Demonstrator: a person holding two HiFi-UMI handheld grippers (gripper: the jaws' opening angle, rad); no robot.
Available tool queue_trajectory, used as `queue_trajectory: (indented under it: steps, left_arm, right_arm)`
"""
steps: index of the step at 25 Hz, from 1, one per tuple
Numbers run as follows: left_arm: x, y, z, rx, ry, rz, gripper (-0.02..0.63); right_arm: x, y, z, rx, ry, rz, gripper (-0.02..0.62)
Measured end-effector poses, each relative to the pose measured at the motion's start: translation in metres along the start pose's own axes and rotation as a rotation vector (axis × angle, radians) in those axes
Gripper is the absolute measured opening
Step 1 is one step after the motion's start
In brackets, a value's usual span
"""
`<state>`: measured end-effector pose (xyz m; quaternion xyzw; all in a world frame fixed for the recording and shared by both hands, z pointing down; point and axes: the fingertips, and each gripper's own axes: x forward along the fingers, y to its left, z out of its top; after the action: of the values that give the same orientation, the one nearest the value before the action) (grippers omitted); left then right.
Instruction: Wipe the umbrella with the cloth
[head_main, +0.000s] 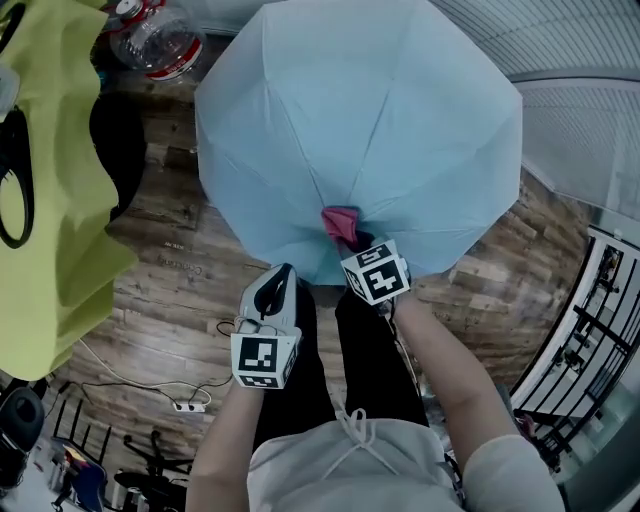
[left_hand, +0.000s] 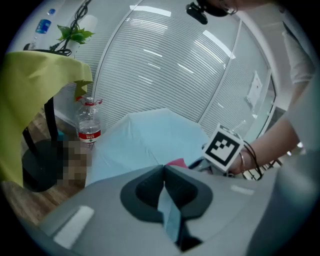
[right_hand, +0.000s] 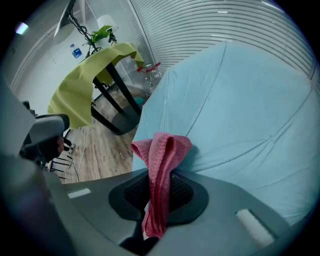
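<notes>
A wood-plank floor (head_main: 170, 265) spreads under everything, and most of it is covered by the open, pale blue umbrella (head_main: 370, 120), which lies canopy-up in front of the person with its ribs fanning out from the centre. To the left, well apart from the canopy, a yellow-green sheet (head_main: 55, 190) hangs over a black-legged stand (the stand's top is hidden under the drape). The left gripper (head_main: 278, 282) sits at the near rim of the umbrella; in its own view its jaws are pressed together with a thin strip of the blue canopy fabric pinched between them (left_hand: 164, 167). The right gripper (head_main: 358, 243) is just beside it, a little further onto the canopy, and its jaws are clamped tight on a pink cloth (right_hand: 162, 150), whose folded upper end bunches above the jaws and rests against the blue fabric while its tail hangs down between them. In the head view the cloth (head_main: 340, 224) shows as a small pink wad touching the canopy near its near edge. A clear plastic bottle (left_hand: 89, 122) with a red label stands upright just beside the umbrella's far-left edge.
</notes>
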<state>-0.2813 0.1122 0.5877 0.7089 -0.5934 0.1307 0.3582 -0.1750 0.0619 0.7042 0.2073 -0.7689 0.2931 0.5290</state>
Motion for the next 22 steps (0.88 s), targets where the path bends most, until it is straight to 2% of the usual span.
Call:
queue_trajectory:
  steps: [4,12,16,22]
  left_arm:
    - [0.004,0.004,0.001,0.035,0.018,-0.015,0.006]
    - [0.013,0.003,0.002,0.010,0.011,0.101,0.006]
    - [0.023,-0.014,0.004,-0.058,-0.003,0.137,0.006]
    - [0.055,-0.059,0.013,-0.037,-0.014,0.117,0.006]
  right_arm:
    - [0.003,-0.014,0.004,-0.025,0.013,-0.015,0.057]
    - [-0.016,-0.048,0.027,-0.098,0.007,0.018,0.057]
    - [-0.029,-0.066,0.035,-0.143,0.014,0.040,0.057]
    - [-0.054,-0.105,0.049,-0.215,-0.002,0.044,0.057]
